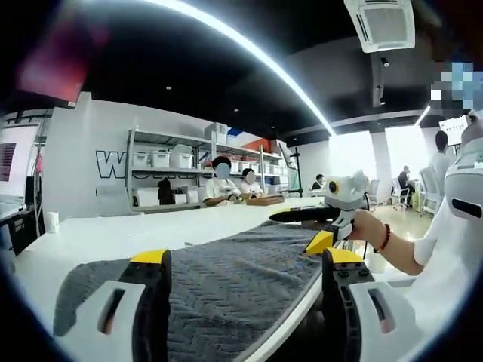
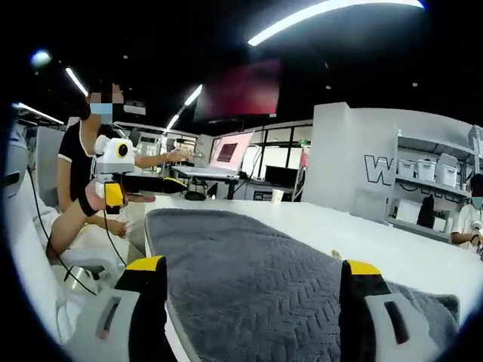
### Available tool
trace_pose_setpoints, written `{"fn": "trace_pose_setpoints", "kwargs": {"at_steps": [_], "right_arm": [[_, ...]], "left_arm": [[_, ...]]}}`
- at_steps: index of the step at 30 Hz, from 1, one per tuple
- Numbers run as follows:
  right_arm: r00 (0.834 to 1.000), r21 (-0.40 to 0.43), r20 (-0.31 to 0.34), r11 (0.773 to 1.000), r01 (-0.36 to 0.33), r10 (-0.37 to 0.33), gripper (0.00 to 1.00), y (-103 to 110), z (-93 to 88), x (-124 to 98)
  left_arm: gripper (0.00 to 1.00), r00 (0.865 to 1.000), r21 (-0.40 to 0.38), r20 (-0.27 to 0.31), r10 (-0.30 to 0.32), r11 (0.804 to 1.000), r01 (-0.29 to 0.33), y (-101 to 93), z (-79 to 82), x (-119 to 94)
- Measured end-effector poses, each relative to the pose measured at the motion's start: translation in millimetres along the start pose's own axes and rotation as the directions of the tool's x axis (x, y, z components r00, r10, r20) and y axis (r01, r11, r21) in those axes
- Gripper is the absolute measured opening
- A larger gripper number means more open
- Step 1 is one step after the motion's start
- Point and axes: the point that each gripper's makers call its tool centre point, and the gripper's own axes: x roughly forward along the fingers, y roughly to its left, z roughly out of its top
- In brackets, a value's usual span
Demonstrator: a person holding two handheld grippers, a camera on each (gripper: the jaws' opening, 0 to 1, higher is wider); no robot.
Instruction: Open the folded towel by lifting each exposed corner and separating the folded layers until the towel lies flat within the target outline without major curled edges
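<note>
Left gripper view: grey towel (image 1: 226, 290) lies on white table (image 1: 113, 234), between spread jaws of left gripper (image 1: 245, 264); right gripper (image 2: 253, 268) likewise released, towel edge between jaws; both prob. lined up for corner lifts.

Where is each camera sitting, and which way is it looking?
Left gripper view: rides the left gripper, looking along the grey towel on the white table toward shelves; the right gripper and the person's hand show.
Right gripper view: rides the right gripper, looking the opposite way along the towel; the left gripper shows.
Both share towel and table.
</note>
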Motion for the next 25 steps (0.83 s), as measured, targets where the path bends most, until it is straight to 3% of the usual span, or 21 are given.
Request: {"fn": "trace_pose_setpoints", "kwargs": {"at_steps": [4, 6, 10, 12, 20, 25], "right_arm": [[1.0, -0.026, 0.016, 1.0, -0.005, 0.005, 0.94, 2.7, -6.4, -16.9], [0.999, -0.021, 0.033, 1.0, 0.006, -0.006, 0.95, 4.3, -9.7, -33.0], [0.999, 0.004, 0.036, 1.0, 0.021, -0.021, 0.94, -0.4, -17.8, -57.2], [0.998, 0.025, 0.042, 0.999, 0.042, -0.043, 0.94, -6.4, -19.8, -73.6], [0.994, 0.043, 0.088, 0.998, 0.054, -0.058, 0.94, -5.4, -12.7, -105.3], [0.989, 0.013, 0.108, 0.994, 0.104, -0.105, 0.94, -7.9, -14.4, -135.7]], "left_arm": [[0.82, 1.0, -0.003, 0.0, -0.016, 1.0, 0.016, -5.3, 0.1, 2.4], [0.82, 0.997, 0.006, 0.002, -0.078, 0.997, 0.078, -24.9, 3.4, 11.9], [0.82, 0.994, 0.006, 0.01, -0.112, 0.994, 0.112, -37.4, 9.1, 17.1], [0.82, 0.987, 0.011, -0.012, -0.157, 0.987, 0.157, -50.0, 7.3, 20.3], [0.82, 0.982, 0.027, -0.006, -0.19, 0.981, 0.19, -59.1, 18.0, 24.1], [0.82, 0.97, 0.042, -0.014, -0.242, 0.969, 0.242, -71.0, 25.9, 26.2]]}}
